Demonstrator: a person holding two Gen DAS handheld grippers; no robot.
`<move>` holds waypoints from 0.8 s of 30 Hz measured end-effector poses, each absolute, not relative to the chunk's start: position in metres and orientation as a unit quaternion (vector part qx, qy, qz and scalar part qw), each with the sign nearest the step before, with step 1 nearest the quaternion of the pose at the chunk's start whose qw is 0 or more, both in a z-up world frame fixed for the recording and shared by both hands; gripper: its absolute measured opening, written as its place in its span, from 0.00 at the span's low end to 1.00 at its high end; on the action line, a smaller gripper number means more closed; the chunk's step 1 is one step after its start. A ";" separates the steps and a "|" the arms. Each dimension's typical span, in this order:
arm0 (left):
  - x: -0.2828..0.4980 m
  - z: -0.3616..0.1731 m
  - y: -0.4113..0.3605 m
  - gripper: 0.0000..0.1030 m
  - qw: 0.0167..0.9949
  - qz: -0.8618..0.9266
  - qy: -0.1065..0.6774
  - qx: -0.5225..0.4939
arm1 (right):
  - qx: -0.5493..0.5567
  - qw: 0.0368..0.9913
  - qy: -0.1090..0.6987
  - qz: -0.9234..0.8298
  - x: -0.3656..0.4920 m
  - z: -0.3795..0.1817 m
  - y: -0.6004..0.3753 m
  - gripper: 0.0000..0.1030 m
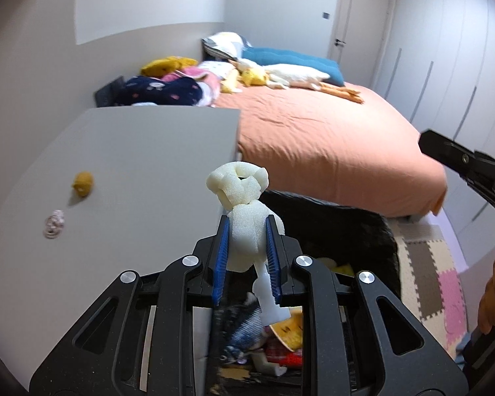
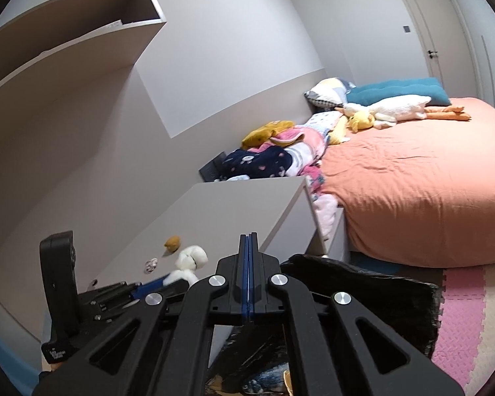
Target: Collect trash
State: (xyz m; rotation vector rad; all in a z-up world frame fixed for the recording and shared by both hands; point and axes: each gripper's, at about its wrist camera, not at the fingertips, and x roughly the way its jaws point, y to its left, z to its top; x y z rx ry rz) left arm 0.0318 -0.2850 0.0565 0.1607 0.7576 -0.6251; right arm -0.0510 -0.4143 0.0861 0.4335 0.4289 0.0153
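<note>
— While you have that white foam [image 1: 247, 217] pinched, how does it feel to you?

— My guess is nearly weightless and squashy. My left gripper [image 1: 247, 231] has its 2 blue pads pressed into the thick lower lump, which looks dented between them. That lump is the spot to hold; the knotted top would likely slip or tear. It looks springy, so a light squeeze should do.

— Where is it now?

— Held in the air at the near corner of the grey table [image 1: 132, 151], just above the open black trash bag [image 1: 363, 227] beside the table.

— And your right gripper [image 2: 248, 274]?

— Pressed together on nothing, hovering over the bag.

— Count for me, close things first.

— 1 foam piece in my grip. 1 bag below, already holding crumpled wrappers, too jumbled to count. Further out on the table, 2 scraps left: 1 small pale crumpled wad [image 1: 53, 223] and, just beyond it, 1 mustard-yellow ball [image 1: 83, 183]. Both look light and soft; I would pinch each across its middle.

— Past the table?

— 1 bed [image 1: 330, 138] with an orange sheet, with pillows and soft toys piled at its far end.
</note>
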 end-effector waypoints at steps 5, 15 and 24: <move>0.027 0.035 -0.308 0.66 0.850 -0.324 0.403 0.099 | 0.223 0.952 0.211 -0.007 -0.059 0.083 -0.428 0.01; 0.023 0.038 -0.315 0.87 0.856 -0.322 0.391 0.106 | 0.226 0.952 0.208 -0.016 -0.060 0.083 -0.438 0.01; 0.024 0.042 -0.311 0.87 0.860 -0.316 0.389 0.101 | 0.224 0.951 0.212 -0.014 -0.058 0.082 -0.434 0.01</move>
